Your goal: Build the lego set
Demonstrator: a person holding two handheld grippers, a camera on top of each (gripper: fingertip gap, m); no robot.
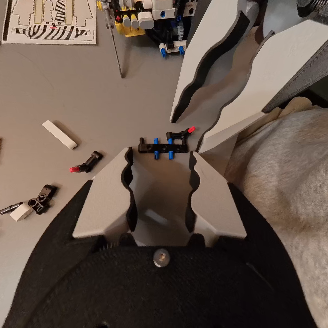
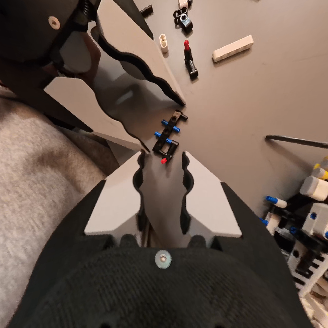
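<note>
Black beam [image 1: 163,147] on table; both tongs [image 1: 160,152] [image 2: 163,153] gaping, angled down beside it.

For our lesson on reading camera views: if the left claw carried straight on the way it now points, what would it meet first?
Most likely the black beam with blue pins, lying on the grey table just beyond the open left claw. The claw's height above the table is unclear, so it might pass over it.

Left hand-held gripper [image 1: 160,150] agape; right hand-held gripper [image 2: 163,152] too (both empty).
</note>
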